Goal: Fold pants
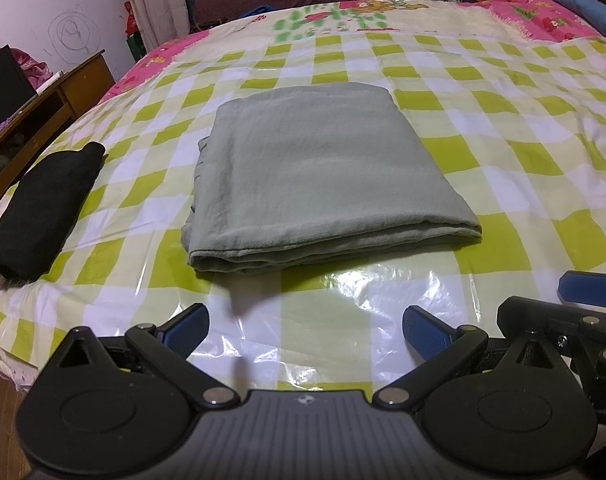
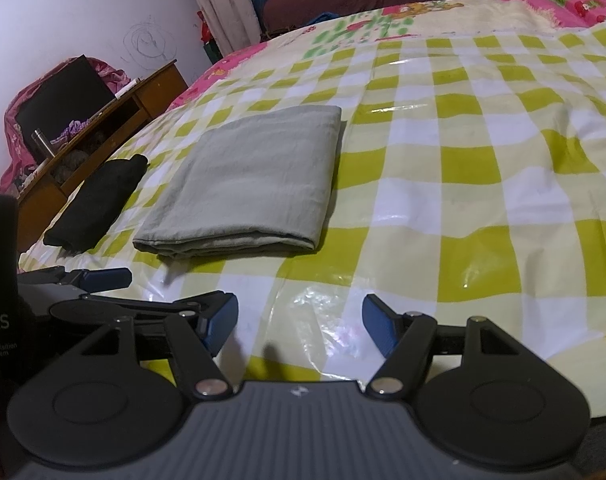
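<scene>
The grey-green folded pants [image 1: 303, 168] are seen lying on the bed's checked plastic sheet [image 1: 483, 168], ahead of the left claw [image 1: 305, 330] and ahead-left of the right claw [image 2: 301, 326], both held apart and empty.

Left gripper [image 1: 305, 330] sits at the bottom centre of its own view, jaws spread wide, nothing between the blue pads [image 1: 423, 330], angled downward. Right gripper [image 2: 301, 326] same in its view: bottom centre, jaws apart, nothing between its pads [image 2: 377, 326], tilted down. Each shows up in the other's camera: right gripper's fingertip at the lower right edge of the left view, left gripper's at the lower left of the right view. They sit side by side, close together. No hand or sleeve visible.
</scene>
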`<state>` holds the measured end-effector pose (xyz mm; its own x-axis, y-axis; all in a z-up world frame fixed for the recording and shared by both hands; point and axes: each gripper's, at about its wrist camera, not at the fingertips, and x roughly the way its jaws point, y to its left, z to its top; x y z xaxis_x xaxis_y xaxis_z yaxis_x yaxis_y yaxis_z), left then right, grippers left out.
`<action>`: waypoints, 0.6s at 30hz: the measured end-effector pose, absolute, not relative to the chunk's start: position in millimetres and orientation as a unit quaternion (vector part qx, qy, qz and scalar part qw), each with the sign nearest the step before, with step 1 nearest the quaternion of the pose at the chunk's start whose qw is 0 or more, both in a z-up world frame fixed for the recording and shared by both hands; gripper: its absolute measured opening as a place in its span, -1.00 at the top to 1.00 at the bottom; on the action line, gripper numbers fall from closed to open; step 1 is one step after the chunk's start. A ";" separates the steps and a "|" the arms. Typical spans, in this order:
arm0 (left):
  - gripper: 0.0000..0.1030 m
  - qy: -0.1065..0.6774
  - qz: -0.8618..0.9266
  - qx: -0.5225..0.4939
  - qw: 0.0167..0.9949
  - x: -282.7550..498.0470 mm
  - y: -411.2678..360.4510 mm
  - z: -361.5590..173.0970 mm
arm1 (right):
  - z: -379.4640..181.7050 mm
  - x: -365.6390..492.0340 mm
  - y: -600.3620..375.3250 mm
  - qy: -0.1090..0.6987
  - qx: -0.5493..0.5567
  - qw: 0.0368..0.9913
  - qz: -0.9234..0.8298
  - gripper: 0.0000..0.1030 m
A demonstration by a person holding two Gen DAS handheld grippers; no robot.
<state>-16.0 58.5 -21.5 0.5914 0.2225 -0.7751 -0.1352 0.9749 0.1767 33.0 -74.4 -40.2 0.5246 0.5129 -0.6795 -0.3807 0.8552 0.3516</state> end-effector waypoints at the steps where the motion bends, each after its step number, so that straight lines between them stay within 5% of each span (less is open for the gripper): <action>1: -1.00 0.441 0.101 0.050 0.891 -15.9 58.6 -21.5 | -40.6 32.9 -74.3 0.415 0.080 0.869 0.257 -0.36; 18: -1.00 0.443 0.101 0.049 0.889 -16.0 58.4 -24.1 | -43.0 34.5 -74.9 0.418 0.078 0.868 0.257 -0.36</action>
